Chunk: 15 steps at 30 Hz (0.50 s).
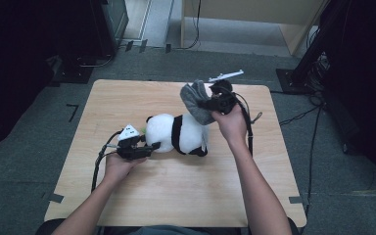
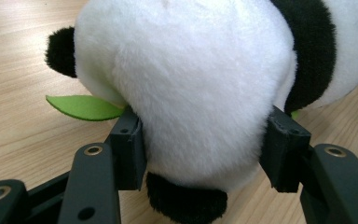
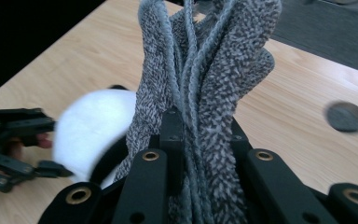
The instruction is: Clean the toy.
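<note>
A wooden table [image 1: 176, 196] stands on grey carpet. Near you, your left gripper [image 1: 149, 146] pinches the head of a toy panda [image 1: 176, 133] lying at the table's middle. Beyond it, your right gripper [image 3: 200, 135] clamps a grey cloth [image 1: 195, 100], raised but touching the panda; it probably still needs freeing. No writing is legible.

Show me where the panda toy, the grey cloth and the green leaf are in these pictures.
panda toy [image 1: 164, 132]: high view, on its white head.
grey cloth [image 3: 214, 79]: right gripper view, on the bunched folds above the jaws.
green leaf [image 2: 81, 107]: left gripper view, on its flat middle.
</note>
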Tool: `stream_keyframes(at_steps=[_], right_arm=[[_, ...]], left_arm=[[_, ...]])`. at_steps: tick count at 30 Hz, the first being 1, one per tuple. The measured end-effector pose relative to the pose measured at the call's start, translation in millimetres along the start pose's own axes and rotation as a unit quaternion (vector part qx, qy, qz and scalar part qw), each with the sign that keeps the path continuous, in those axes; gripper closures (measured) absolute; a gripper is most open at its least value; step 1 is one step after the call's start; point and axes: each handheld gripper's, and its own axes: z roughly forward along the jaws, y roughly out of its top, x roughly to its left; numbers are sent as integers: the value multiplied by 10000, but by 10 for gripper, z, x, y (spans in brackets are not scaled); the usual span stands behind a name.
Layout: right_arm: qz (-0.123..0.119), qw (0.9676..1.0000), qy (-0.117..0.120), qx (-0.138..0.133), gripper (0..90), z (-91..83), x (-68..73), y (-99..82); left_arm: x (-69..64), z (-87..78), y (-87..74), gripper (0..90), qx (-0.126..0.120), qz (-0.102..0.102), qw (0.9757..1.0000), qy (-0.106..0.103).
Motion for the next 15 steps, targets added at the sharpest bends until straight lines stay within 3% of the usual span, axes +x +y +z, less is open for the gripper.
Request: stream_keyframes(at_steps=[7,15], right_arm=[[-270,9989,346,146,773,361,397,157],[-467,9959,712,312,773,712,780,198]], left_arm=[[5,0,-1,419,-12,6,10000,-3],[5,-2,3,418,-7,6,10000,1]])
